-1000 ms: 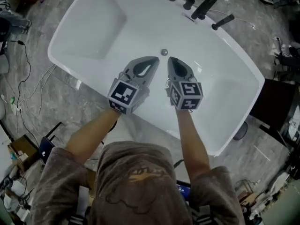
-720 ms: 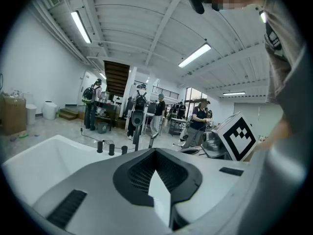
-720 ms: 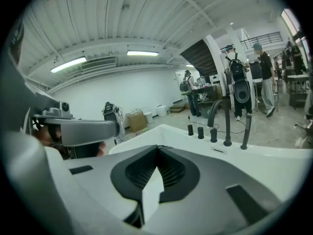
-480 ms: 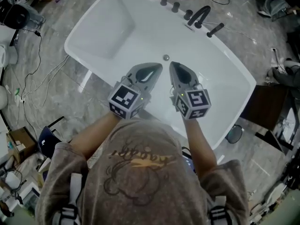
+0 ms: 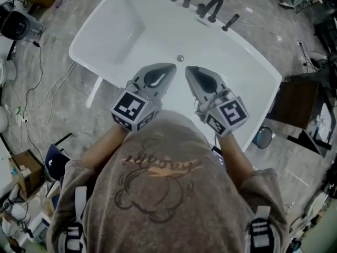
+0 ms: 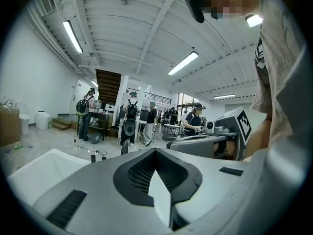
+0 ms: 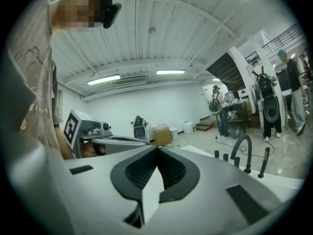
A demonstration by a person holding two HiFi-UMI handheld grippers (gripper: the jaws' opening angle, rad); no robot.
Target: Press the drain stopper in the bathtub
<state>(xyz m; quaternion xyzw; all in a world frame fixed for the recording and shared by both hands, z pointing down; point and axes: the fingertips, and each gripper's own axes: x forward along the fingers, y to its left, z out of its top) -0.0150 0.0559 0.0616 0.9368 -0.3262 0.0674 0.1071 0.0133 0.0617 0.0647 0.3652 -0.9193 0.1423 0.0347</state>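
Two closed grippers hang over the bathtub [image 5: 113, 33], both empty. Your left gripper [image 5: 168, 70] has its jaws pinched together, tip angled inward. The drain stopper [image 5: 180, 58] sits in the tub just beyond, between the two tips. Your right gripper [image 5: 189, 70] mirrors the left, shut into a blunt point, probably for pressing.

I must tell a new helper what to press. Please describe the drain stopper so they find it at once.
Start from the large white bathtub and the black faucet on its far rim. Inside the tub, nearer than that faucet, sits the drain stopper, a small round disc. It is the only grey spot on the white inside; the black knobs stand on the rim.
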